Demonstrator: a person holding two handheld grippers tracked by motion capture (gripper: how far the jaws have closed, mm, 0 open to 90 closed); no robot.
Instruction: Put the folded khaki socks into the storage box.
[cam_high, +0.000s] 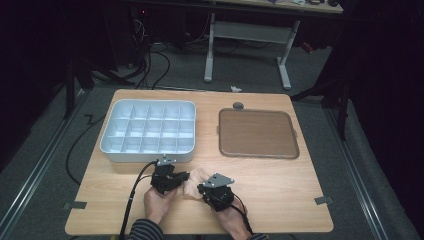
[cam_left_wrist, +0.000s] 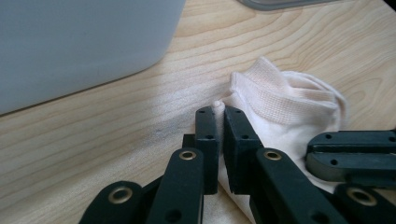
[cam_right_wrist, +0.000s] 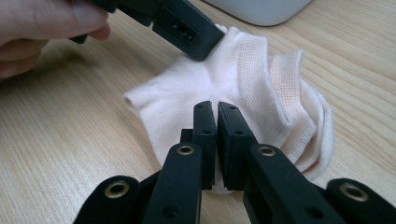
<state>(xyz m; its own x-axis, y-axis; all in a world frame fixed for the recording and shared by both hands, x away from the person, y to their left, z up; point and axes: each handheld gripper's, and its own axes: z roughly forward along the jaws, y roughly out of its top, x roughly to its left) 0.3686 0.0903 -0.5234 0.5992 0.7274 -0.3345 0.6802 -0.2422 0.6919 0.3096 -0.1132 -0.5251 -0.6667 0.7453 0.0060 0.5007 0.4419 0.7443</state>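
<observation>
Both grippers, left (cam_left_wrist: 219, 116) and right (cam_right_wrist: 217, 112), have their jaws pinched shut on the sock (cam_right_wrist: 261, 93). Folding is in hand. Next, probably lift it toward the tray (cam_high: 112, 145).

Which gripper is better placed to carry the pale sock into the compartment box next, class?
Probably the left gripper: it pinches the sock and sits right beside the white compartment box. The right gripper also pinches the sock, but sits farther from the box.

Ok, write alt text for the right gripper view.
The right hand-held gripper pinches a pale pink sock lying on a wooden table. The left hand-held gripper grips the sock's far edge, below a white tray.
</observation>
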